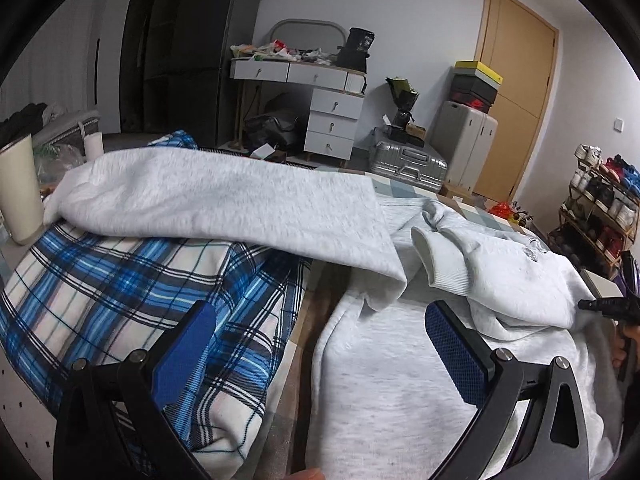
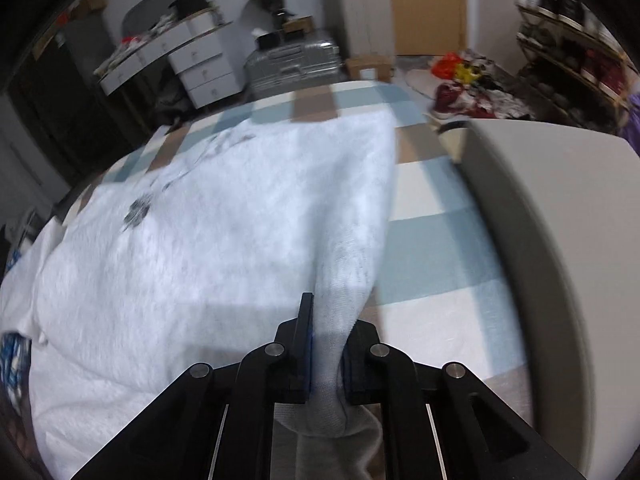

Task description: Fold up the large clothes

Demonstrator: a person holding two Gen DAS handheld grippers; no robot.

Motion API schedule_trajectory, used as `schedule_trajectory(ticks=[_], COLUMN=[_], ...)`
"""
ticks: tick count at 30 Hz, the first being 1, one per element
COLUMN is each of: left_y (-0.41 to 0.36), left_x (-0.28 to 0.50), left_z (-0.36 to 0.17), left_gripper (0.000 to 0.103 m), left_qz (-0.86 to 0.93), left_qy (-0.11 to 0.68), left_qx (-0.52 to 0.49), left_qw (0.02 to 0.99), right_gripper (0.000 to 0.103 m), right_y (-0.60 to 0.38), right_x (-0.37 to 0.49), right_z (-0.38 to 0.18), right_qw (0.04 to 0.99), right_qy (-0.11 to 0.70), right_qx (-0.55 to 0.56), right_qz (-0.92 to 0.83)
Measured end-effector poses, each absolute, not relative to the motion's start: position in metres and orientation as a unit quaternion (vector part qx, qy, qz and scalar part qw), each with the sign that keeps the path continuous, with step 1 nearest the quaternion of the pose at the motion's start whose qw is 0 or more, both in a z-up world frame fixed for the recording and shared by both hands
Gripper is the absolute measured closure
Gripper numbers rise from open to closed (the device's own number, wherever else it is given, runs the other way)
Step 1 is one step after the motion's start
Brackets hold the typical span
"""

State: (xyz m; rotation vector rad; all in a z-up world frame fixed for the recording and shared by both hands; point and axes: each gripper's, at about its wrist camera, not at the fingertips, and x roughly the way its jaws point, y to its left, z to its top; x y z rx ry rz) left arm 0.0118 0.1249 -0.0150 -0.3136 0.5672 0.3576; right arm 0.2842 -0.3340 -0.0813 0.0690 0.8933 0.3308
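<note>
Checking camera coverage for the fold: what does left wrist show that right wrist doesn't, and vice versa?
Left wrist only: the left gripper, jaws wide open and holding nothing, above the blue plaid garment and the sweatshirt's folded-over sleeve and ribbed cuff.

Right wrist only: the right gripper shut on a ribbed edge of the grey sweatshirt, plus a white box on its right.

Both: the sweatshirt on the checked cover, the white drawers, the silver suitcase, the wooden door.
</note>
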Motion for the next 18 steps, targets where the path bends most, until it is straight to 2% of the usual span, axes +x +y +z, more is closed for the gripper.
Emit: schedule_trajectory(ticks=[2, 5, 6, 7, 8, 9, 12, 16, 18], left_y=[0.125, 0.125, 0.125, 0.126, 0.127, 0.127, 0.126, 0.115, 0.109], left_x=[0.013, 0.012, 0.01, 0.008, 0.006, 0.005, 0.005, 0.013, 0.015], left_z=[-0.016, -0.013, -0.012, -0.011, -0.01, -0.01, -0.01, -0.003, 0.002], left_gripper=[0.001, 0.001, 0.001, 0.001, 0.001, 0.001, 0.001, 0.001, 0.001], left_qz=[0.17, 0.174, 0.175, 0.177, 0.177, 0.178, 0.175, 0.139, 0.119], left_qy=[0.282, 0.281, 0.279, 0.277, 0.275, 0.274, 0.27, 0.262, 0.255], left_qx=[-0.157, -0.155, -0.154, -0.153, -0.153, -0.152, -0.15, -0.143, -0.134], left_qw=[0.931, 0.931, 0.931, 0.932, 0.933, 0.933, 0.935, 0.944, 0.95], right_gripper=[0.092, 0.082, 0.068, 0.046, 0.039, 0.036, 0.035, 0.019, 0.019], right_y=[-0.321, -0.312, -0.313, -0.315, -0.316, -0.315, -0.297, -0.248, -0.214], right_x=[0.278, 0.279, 0.277, 0.274, 0.265, 0.259, 0.232, 0.197, 0.18], right_z=[-0.077, -0.079, -0.079, -0.078, -0.071, -0.066, -0.042, -0.009, 0.001], right_qw=[0.891, 0.89, 0.892, 0.894, 0.904, 0.91, 0.926, 0.925, 0.916], right_qy=[0.425, 0.435, 0.434, 0.43, 0.41, 0.395, 0.349, 0.307, 0.294], right_qx=[0.002, -0.062, -0.071, -0.076, -0.081, -0.085, -0.093, -0.097, -0.109], right_qz=[0.159, 0.122, 0.108, 0.099, 0.09, 0.089, 0.112, 0.201, 0.249])
